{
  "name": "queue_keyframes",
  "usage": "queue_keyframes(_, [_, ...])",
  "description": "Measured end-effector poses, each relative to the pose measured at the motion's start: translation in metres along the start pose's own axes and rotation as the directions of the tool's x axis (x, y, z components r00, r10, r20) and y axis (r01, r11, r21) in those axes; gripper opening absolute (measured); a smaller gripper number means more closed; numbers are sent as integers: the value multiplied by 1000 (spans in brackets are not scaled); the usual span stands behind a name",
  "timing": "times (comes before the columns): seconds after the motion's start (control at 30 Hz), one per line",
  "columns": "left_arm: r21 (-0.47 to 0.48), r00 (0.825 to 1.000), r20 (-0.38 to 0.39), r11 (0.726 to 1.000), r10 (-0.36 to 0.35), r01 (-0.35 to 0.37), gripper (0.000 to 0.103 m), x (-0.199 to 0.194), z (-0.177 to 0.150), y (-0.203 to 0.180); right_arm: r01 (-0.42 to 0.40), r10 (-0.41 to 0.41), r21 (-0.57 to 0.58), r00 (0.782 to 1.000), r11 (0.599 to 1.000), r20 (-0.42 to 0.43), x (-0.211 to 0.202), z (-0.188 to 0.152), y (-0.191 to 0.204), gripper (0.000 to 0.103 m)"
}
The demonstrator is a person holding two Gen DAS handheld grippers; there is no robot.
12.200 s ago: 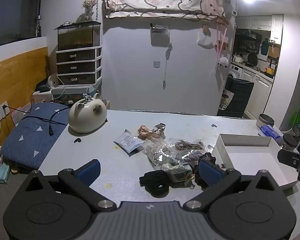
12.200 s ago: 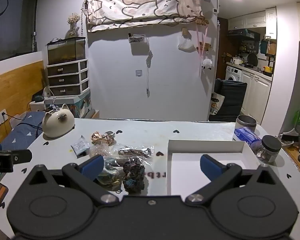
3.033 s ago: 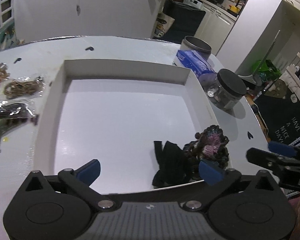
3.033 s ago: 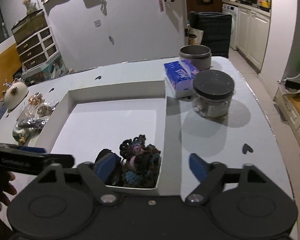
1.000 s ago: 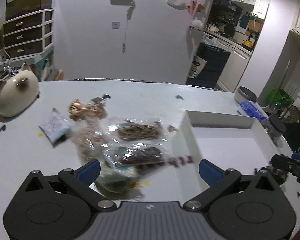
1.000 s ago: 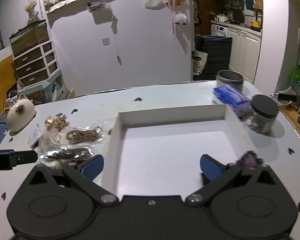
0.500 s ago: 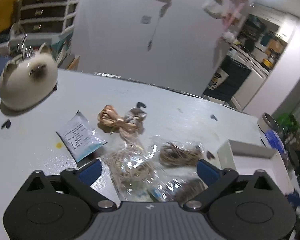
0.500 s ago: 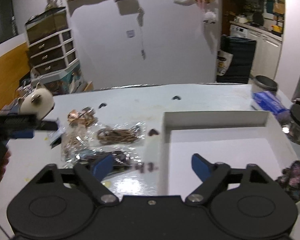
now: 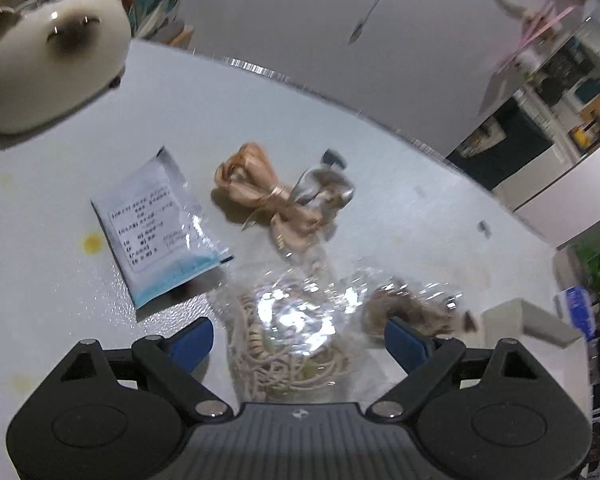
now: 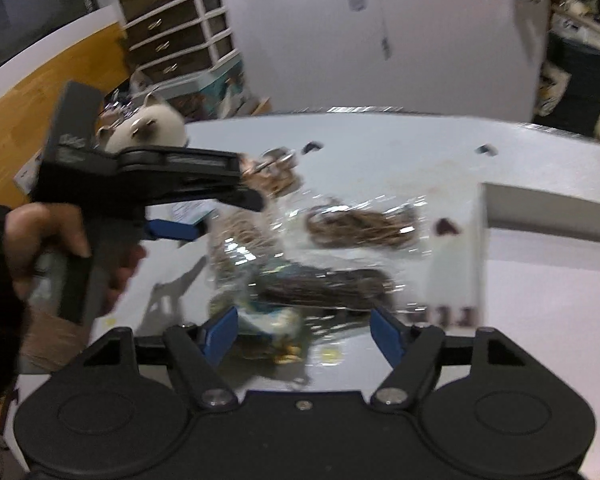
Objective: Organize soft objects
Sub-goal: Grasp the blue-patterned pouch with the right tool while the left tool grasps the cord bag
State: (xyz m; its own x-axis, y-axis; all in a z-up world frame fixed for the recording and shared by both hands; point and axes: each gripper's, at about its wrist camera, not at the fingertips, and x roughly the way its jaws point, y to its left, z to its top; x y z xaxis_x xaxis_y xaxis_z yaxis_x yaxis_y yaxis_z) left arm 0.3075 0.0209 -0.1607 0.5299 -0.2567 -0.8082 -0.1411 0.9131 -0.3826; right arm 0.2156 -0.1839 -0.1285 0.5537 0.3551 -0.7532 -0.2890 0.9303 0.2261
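Observation:
Several clear bags of hair ties lie on the white table. My left gripper is open just above a clear bag of beige ties. A bag of brown ties lies to its right, a peach ribbon bow beyond. My right gripper is open over a bag of dark ties and a pale green-white bag. Another bag of brown ties lies further on. The white box stands at right. The left gripper shows in the right wrist view, held by a hand.
A cream cat-shaped ceramic stands at the far left of the table. A blue-white sachet lies left of the bags. The white box's corner shows at the right in the left wrist view. A wall lies behind the table.
Both grippers have moved left from the white box and down toward the pile of bags. The left gripper is now close over the beige ties, the right over the dark ties.

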Motion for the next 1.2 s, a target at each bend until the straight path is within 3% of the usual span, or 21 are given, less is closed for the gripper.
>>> queue_keyframes(0.13, [3, 998, -59, 1000, 29, -28, 79, 19, 4, 3, -35, 34, -12, 997, 999, -62, 23, 5, 11, 82])
queue_keyframes(0.27, [31, 997, -74, 999, 12, -10, 71, 25, 3, 5, -51, 53, 15, 993, 999, -110, 41, 8, 17, 84])
queue_keyframes(0.63, [87, 995, -102, 996, -16, 25, 68, -11, -12, 41, -60, 67, 42, 980, 997, -189, 83, 21, 26, 87])
queue_keyframes(0.83, [156, 991, -131, 988, 10, 11, 68, -39, -37, 61, -74, 68, -17, 970, 997, -235, 95, 18, 34, 87])
queue_keyframes(0.97, [233, 990, -136, 972, 45, -12, 68, -53, -52, 61, -96, 62, -131, 967, 987, -245, 85, 8, 48, 87])
queue_keyframes(1.1, [343, 989, -125, 939, 84, -37, 69, -60, -67, 53, -90, 37, -254, 977, 963, -208, 68, -1, 62, 90])
queue_keyframes(1.2, [339, 990, -114, 940, 88, -45, 69, -62, -71, 53, -73, 18, -310, 984, 948, -178, 64, -5, 68, 93])
